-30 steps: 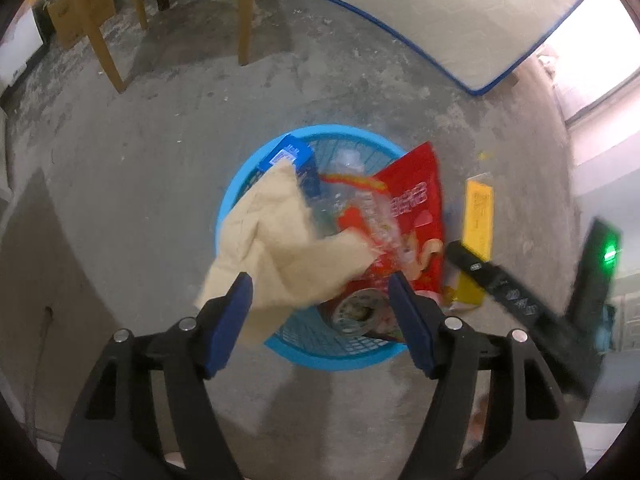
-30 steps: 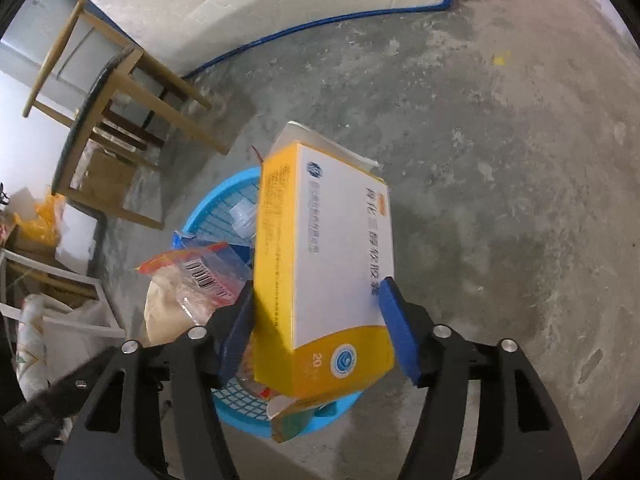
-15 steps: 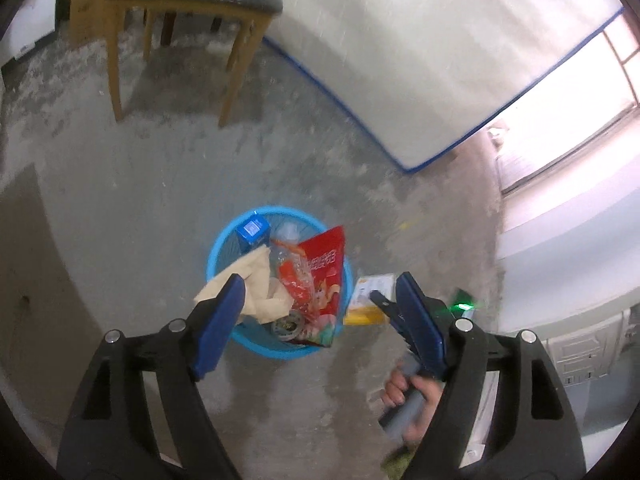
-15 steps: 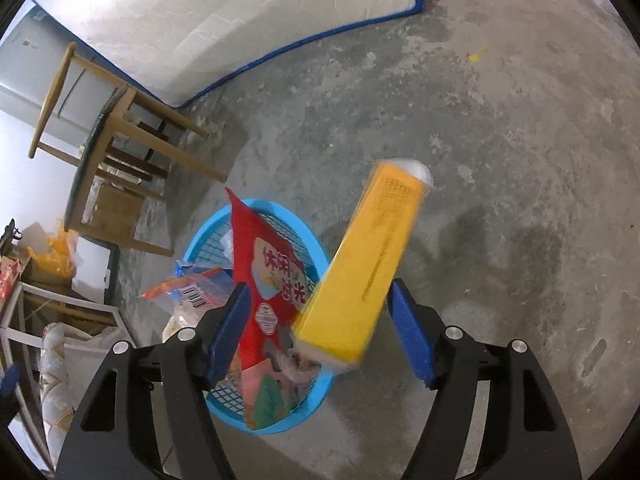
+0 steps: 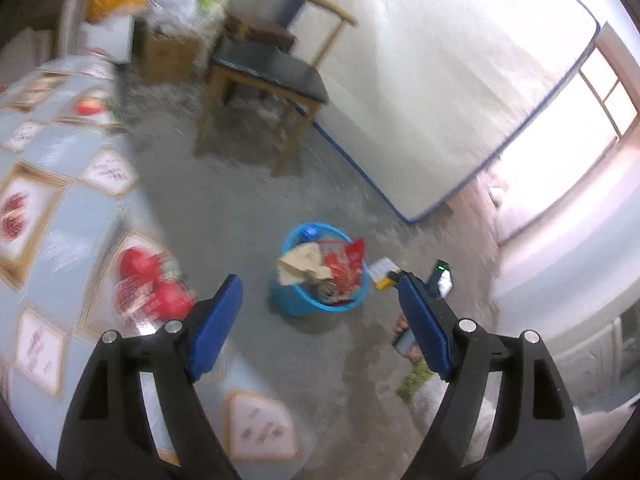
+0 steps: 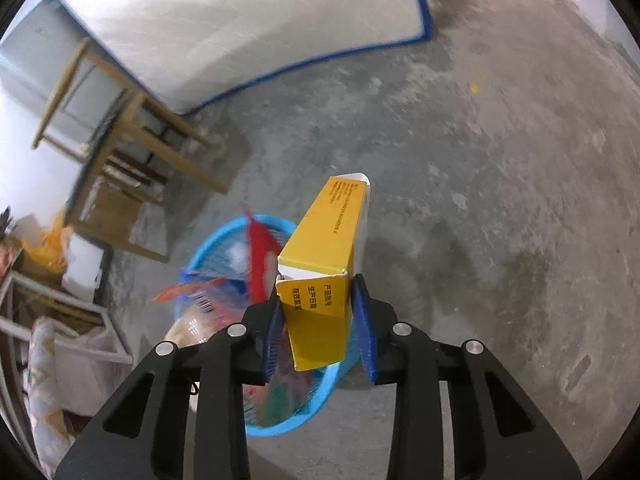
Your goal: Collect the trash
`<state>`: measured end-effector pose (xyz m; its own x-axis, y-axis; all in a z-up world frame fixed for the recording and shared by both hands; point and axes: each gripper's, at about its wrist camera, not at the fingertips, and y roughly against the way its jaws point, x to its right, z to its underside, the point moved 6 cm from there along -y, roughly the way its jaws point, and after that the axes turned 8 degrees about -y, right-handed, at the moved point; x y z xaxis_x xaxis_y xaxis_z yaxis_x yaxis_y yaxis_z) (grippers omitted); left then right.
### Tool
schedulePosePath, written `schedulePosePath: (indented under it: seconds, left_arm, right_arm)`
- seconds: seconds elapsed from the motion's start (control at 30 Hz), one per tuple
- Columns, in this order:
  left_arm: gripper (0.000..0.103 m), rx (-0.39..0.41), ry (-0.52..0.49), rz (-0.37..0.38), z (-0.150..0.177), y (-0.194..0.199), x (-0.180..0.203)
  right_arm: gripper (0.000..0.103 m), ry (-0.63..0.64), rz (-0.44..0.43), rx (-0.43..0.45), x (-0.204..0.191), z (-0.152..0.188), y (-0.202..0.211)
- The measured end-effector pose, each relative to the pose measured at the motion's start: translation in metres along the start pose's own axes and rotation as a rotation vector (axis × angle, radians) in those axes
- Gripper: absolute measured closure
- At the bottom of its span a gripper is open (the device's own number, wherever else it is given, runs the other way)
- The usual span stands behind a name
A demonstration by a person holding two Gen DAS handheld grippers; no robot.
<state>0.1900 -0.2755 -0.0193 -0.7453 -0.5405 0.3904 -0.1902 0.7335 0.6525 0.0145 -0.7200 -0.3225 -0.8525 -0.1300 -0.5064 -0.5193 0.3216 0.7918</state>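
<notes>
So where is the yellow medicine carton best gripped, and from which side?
Grip the yellow carton at its near end, across its thin dimension, pads on the two broad flat faces, coming in along its length. It is long and slim and points away over the blue basket. The right gripper, jaws just closing, has it that way.

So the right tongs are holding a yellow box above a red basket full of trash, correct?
Nearly. The basket is blue, not red, as the right wrist view shows. The right tongs do hold the yellow box above it, and it is full of trash.
</notes>
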Motion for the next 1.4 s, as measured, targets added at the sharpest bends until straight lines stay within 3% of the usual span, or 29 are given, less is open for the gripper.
schedulePosePath:
  seconds: [0.13,0.27,0.5,0.67,0.83,1.03,1.17,1.33,1.4]
  left_arm:
    - [0.027,0.087,0.015,-0.074,0.036,0.042,-0.012]
    - [0.027,0.113,0.021,-0.113,0.065,0.073,-0.023]
    - [0.026,0.105,0.051,-0.139,0.097,0.084,-0.042]
    - [0.026,0.112,0.044,-0.126,0.106,0.090,-0.043]
    - [0.023,0.136,0.035,-0.145,0.111,0.097,-0.045]
    - [0.022,0.155,0.059,-0.175,0.118,0.103,-0.050]
    - [0.018,0.181,0.082,-0.218,0.120,0.111,-0.047]
    - [0.010,0.224,0.108,-0.299,0.116,0.118,-0.035]
    - [0.009,0.230,0.112,-0.329,0.114,0.119,-0.027]
  right_arm:
    - [0.071,0.131,0.019,-0.012,-0.023,0.019,-0.002]
    - [0.073,0.161,0.070,-0.129,-0.024,0.041,-0.033]
    - [0.074,0.226,0.206,-0.222,-0.020,0.068,-0.048]
    - [0.072,0.249,0.200,-0.277,-0.033,0.076,-0.045]
    - [0.049,0.261,0.202,-0.262,-0.041,0.071,-0.029]
    - [0.046,0.259,0.141,-0.182,-0.051,0.065,0.021]
    - [0.046,0.334,0.033,-0.092,-0.072,0.078,0.094]
    - [0.015,0.506,-0.115,0.033,-0.113,0.125,0.207]
    - [0.008,0.562,-0.153,0.077,-0.126,0.146,0.244]
